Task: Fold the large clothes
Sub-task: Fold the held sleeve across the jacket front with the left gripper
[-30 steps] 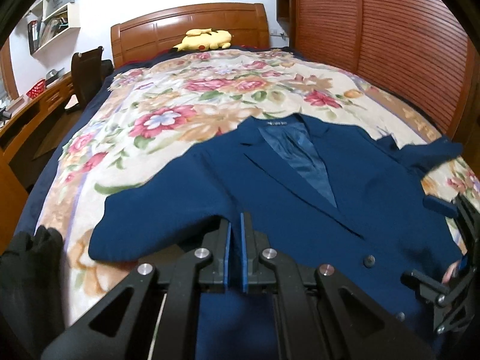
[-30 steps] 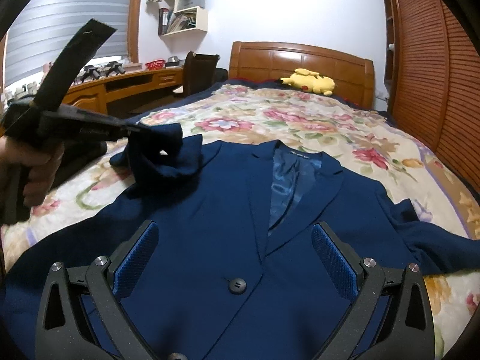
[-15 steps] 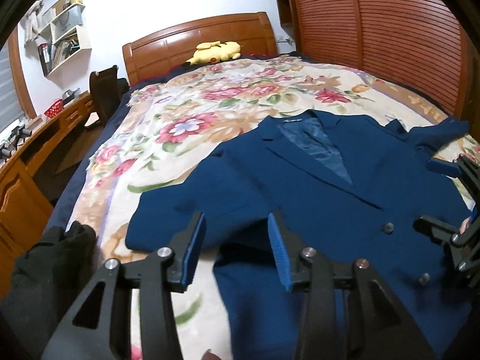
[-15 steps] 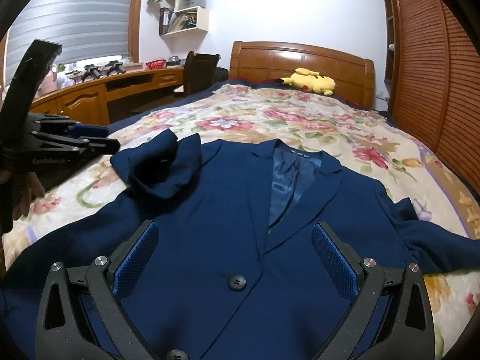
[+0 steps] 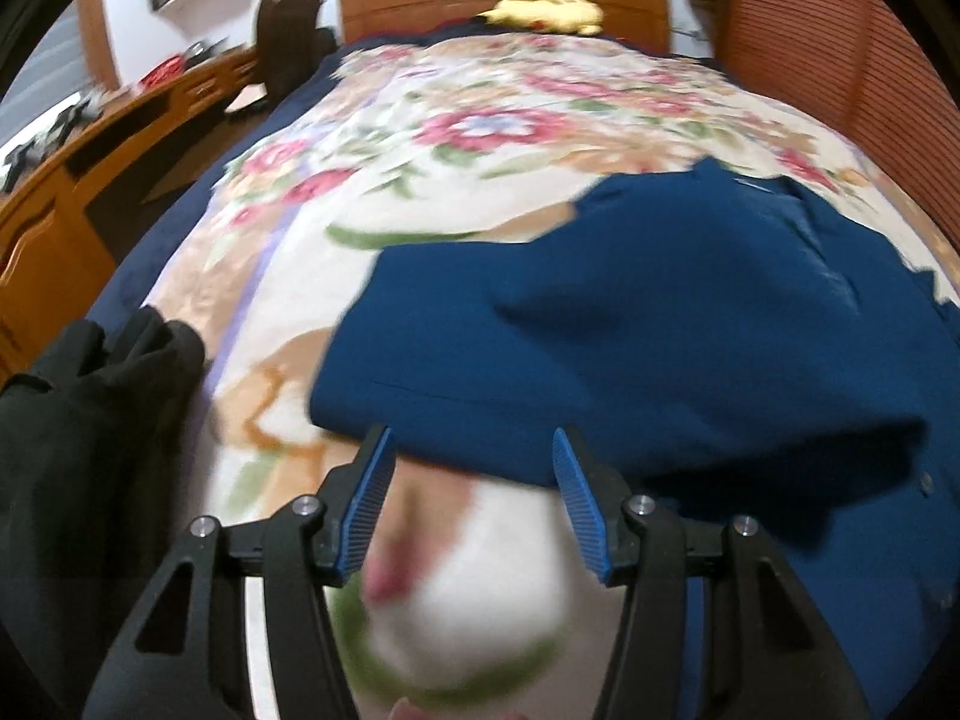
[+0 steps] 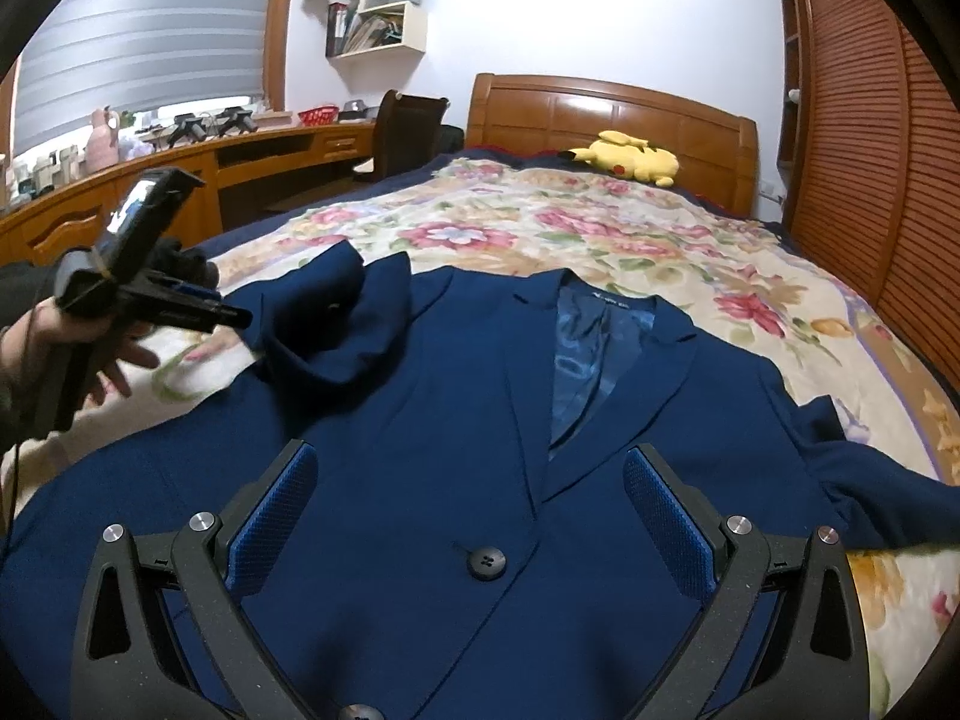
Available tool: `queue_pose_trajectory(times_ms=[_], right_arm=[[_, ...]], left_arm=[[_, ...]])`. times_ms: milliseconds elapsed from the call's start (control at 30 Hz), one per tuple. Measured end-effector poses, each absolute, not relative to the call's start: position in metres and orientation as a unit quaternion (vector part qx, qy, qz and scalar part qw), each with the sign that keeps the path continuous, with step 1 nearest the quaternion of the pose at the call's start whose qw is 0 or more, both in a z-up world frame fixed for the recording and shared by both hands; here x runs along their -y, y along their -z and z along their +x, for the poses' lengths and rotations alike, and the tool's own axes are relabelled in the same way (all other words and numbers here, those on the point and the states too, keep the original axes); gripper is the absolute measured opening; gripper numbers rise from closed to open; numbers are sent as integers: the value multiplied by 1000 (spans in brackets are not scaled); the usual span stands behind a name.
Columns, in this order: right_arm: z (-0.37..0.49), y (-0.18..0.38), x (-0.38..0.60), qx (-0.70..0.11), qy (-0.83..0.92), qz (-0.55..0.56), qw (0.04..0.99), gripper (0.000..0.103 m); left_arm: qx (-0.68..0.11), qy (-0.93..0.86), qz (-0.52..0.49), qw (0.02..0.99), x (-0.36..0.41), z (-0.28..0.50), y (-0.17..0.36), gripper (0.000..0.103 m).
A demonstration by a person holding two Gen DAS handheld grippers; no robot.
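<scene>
A navy blue suit jacket (image 6: pixel 480 432) lies front-up on the floral bedspread (image 6: pixel 600 228). Its left sleeve (image 6: pixel 336 312) is folded in over the shoulder. My right gripper (image 6: pixel 471 498) is open and empty, low over the jacket front just above a black button (image 6: pixel 487 564). My left gripper (image 5: pixel 474 492) is open and empty, over the bedspread at the near edge of the jacket's folded sleeve (image 5: pixel 540 348). The left wrist view is blurred. The left gripper also shows in the right wrist view (image 6: pixel 234 315), beside the folded sleeve. The right sleeve (image 6: pixel 888 480) lies out to the side.
A black garment (image 5: pixel 90 450) lies at the bed's left edge. A yellow plush toy (image 6: pixel 630 159) rests by the wooden headboard (image 6: pixel 600 114). A wooden desk (image 6: pixel 180 186) and chair (image 6: pixel 408 132) stand at the left. Slatted wardrobe doors (image 6: pixel 870 150) are on the right.
My left gripper opened and let go of the sleeve, which now lies folded on the shoulder. It then pulled back to the left off the jacket. My right gripper has stayed still.
</scene>
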State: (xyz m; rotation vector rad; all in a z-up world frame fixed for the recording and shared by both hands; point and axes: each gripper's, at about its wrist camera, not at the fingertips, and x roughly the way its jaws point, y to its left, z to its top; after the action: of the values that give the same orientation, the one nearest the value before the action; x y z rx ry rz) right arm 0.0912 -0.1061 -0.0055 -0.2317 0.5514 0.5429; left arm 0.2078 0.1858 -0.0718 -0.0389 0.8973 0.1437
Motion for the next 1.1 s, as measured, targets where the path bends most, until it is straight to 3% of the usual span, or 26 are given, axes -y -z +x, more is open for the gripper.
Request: queue_pose_trajectory(times_ms=[733,800,867,967,1100], right_arm=[[89,13,88,-280,-317,-110,899,103],[89,12,88,-278,-315,-113,900,103],[89,12,89,-277,-314,-116,901,103],[90,10,93,-275,-311,-117,902,103],[86,5,102,-265,-302,-119,908,103]], left_arm=[[-468,-139,-59,871,-240,252,110,55],[-473,-126,-51,870,-236,251,108,45],[-479,-115,-47,869,-231,247,103,25],[-472,-100,-32,875,-217,239,90,11],[-409,-89,-13,908,-186,214,50,10]])
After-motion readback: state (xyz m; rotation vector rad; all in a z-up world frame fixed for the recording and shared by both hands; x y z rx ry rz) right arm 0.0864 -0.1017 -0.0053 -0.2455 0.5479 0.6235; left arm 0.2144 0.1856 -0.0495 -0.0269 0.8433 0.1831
